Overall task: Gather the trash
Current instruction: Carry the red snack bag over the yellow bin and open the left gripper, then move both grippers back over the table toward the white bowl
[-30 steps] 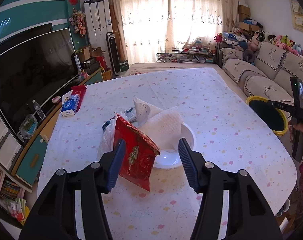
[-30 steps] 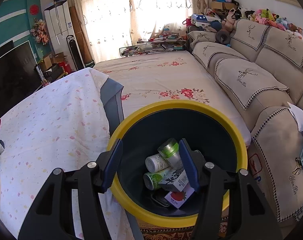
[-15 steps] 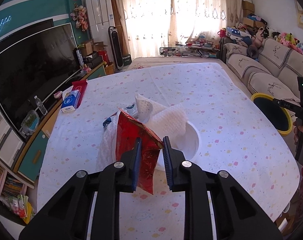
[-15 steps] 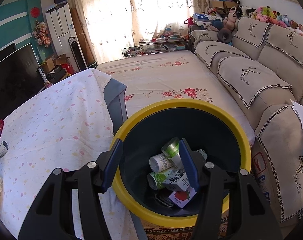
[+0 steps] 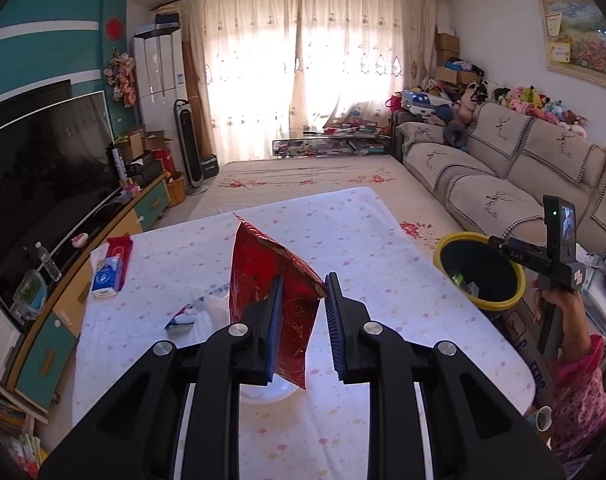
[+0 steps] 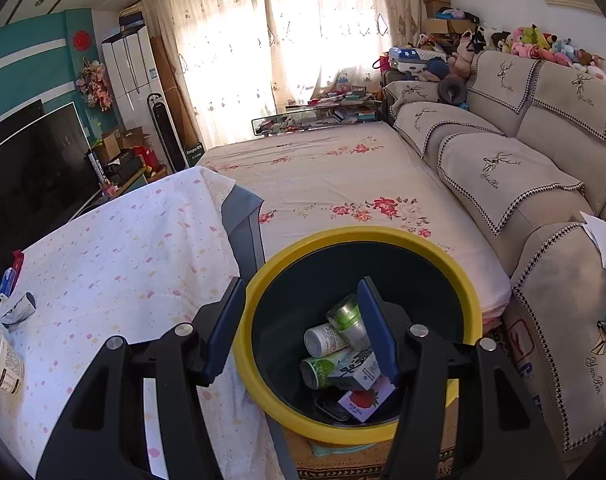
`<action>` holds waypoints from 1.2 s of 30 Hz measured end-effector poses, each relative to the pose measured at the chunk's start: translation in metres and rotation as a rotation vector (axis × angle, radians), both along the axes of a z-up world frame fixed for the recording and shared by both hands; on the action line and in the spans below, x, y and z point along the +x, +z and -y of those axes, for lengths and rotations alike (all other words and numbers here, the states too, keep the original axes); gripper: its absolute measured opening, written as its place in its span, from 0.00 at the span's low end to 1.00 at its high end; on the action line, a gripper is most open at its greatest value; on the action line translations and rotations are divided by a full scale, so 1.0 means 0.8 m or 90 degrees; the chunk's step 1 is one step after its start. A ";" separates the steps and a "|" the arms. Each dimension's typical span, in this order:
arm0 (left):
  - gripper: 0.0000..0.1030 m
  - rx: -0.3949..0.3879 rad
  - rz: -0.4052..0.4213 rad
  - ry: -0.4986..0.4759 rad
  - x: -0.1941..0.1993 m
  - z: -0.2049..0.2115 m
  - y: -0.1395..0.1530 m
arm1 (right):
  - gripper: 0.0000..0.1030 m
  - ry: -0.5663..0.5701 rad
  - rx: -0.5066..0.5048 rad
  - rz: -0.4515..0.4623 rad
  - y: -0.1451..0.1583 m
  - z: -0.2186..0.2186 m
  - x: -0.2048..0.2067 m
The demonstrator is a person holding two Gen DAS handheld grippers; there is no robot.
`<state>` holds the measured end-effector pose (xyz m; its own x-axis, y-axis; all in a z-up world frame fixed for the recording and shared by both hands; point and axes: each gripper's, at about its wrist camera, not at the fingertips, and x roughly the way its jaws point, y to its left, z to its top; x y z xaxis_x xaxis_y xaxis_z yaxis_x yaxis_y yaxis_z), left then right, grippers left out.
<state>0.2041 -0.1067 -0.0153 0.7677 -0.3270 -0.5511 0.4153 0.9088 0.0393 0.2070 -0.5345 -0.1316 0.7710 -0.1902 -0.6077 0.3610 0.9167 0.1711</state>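
My left gripper (image 5: 305, 280) is shut on a red snack bag (image 5: 263, 268) and holds it up in the air above the table (image 5: 383, 240). The bag hangs upright between the blue pads. Below it lie a white bowl (image 5: 263, 394), a crumpled paper towel (image 5: 213, 312) and a blue wrapper (image 5: 183, 316). Off the table's right edge stands a yellow-rimmed bin (image 5: 499, 302). My right gripper (image 6: 301, 284) hovers open over that bin (image 6: 343, 236), nothing between its fingers. Cans (image 6: 327, 338) and a carton (image 6: 355, 372) lie inside.
A tissue pack (image 5: 107, 276) lies at the table's left edge, near the TV (image 5: 43, 168) and its cabinet. A sofa (image 6: 503, 168) runs along the right, behind the bin. A paper cup (image 6: 5, 364) and a small wrapper (image 6: 21, 308) sit on the table's left side.
The left gripper closed on the red bag and lifted it off the table, away from the bowl and paper towel. The right gripper stayed open over the bin, barely shifting.
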 end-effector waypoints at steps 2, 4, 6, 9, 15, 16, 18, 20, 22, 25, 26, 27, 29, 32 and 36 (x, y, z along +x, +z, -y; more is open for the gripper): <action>0.21 -0.007 -0.002 -0.025 0.011 0.025 0.008 | 0.54 -0.006 -0.006 0.005 0.004 0.007 -0.008; 0.21 -0.016 -0.006 -0.061 0.018 0.057 0.011 | 0.54 -0.009 -0.007 0.007 0.005 0.014 -0.016; 0.21 -0.022 -0.017 -0.105 0.025 0.097 0.010 | 0.54 -0.012 -0.013 0.006 0.005 0.021 -0.022; 0.21 -0.017 -0.039 -0.163 0.036 0.167 -0.002 | 0.54 -0.027 -0.033 -0.001 0.003 0.032 -0.030; 0.21 0.004 -0.098 -0.244 0.076 0.316 -0.048 | 0.54 -0.056 -0.034 -0.013 -0.008 0.069 -0.046; 0.21 0.011 -0.107 -0.258 0.082 0.338 -0.055 | 0.54 -0.060 -0.033 -0.015 -0.010 0.076 -0.048; 0.21 0.022 -0.119 -0.275 0.092 0.381 -0.072 | 0.54 -0.068 -0.032 -0.018 -0.013 0.085 -0.051; 0.21 0.031 -0.134 -0.288 0.102 0.418 -0.090 | 0.54 -0.073 -0.031 -0.022 -0.015 0.092 -0.054; 0.21 0.040 -0.140 -0.294 0.110 0.450 -0.105 | 0.54 -0.077 -0.032 -0.026 -0.018 0.099 -0.056; 0.21 0.054 -0.151 -0.296 0.121 0.490 -0.129 | 0.54 -0.080 -0.035 -0.033 -0.022 0.106 -0.056; 0.22 0.058 -0.158 -0.294 0.127 0.499 -0.134 | 0.54 -0.081 -0.034 -0.034 -0.023 0.107 -0.056; 0.26 0.061 -0.165 -0.291 0.132 0.507 -0.141 | 0.54 -0.082 -0.033 -0.035 -0.024 0.108 -0.056; 0.56 0.063 -0.174 -0.282 0.140 0.511 -0.152 | 0.54 -0.084 -0.032 -0.037 -0.025 0.112 -0.056; 0.66 0.053 -0.161 -0.270 0.142 0.507 -0.153 | 0.54 -0.083 -0.030 -0.038 -0.025 0.111 -0.057; 0.74 0.032 -0.127 -0.260 0.122 0.463 -0.119 | 0.54 -0.075 -0.031 -0.035 -0.023 0.101 -0.056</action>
